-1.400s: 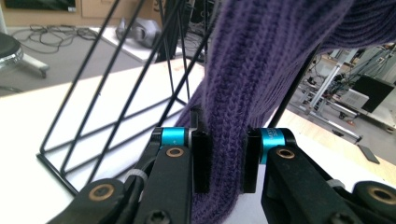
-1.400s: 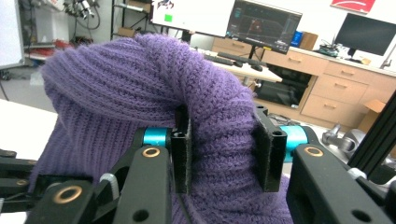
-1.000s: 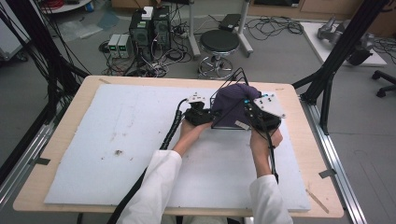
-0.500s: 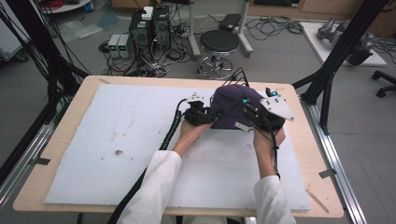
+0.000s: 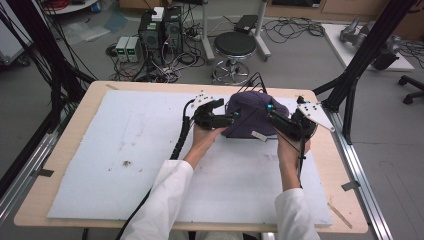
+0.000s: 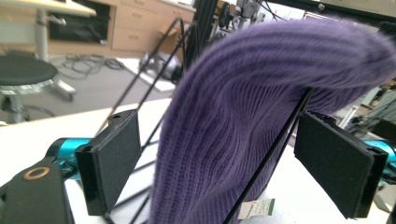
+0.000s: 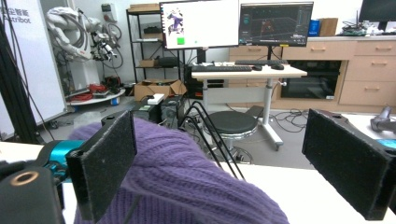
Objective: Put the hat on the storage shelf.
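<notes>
light: even, indoor | shadows: soft | high view: slightly soft | gripper views: near knit blurred

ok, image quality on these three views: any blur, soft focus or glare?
High view: soft overall, even light, no glare, faint shadows on the white mat. Left gripper view: the purple hat is sharp at mid-height, but its top edge blurs and the room behind is soft. Right gripper view: the hat up close is soft, the monitors are bright but readable, and the background is fairly sharp.
</notes>
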Demonstrator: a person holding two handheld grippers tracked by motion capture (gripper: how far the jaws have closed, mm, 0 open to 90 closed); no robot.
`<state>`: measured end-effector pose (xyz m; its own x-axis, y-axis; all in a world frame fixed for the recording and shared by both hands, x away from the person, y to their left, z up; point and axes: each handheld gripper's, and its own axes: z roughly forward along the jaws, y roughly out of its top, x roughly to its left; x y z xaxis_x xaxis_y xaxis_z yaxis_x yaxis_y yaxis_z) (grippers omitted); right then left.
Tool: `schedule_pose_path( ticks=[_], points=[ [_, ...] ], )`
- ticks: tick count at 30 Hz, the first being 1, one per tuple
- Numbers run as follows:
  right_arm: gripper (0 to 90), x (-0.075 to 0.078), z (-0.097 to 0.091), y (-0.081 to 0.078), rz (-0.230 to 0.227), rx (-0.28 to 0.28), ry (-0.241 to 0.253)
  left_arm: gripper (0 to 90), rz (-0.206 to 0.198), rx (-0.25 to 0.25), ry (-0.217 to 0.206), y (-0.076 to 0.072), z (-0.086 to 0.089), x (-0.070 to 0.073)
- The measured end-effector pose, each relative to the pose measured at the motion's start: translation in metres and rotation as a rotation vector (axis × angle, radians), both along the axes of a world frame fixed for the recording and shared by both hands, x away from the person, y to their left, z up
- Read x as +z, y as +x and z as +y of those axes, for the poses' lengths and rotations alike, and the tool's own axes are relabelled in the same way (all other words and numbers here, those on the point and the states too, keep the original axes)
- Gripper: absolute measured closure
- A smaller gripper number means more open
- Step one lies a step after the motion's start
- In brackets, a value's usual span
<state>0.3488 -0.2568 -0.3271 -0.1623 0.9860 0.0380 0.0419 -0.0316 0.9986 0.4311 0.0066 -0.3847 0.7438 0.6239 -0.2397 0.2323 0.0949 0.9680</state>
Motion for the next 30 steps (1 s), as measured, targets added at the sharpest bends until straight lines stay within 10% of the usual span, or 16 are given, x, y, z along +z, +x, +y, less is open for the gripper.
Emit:
schedule_pose_path(
  ticks=[30],
  points=[
    [9.4, 0.005, 0.015, -0.044, -0.172, -0.038, 0.005, 14.1, -0.262, 0.276, -0.089, -0.068, 0.146, 0.053]
  ],
)
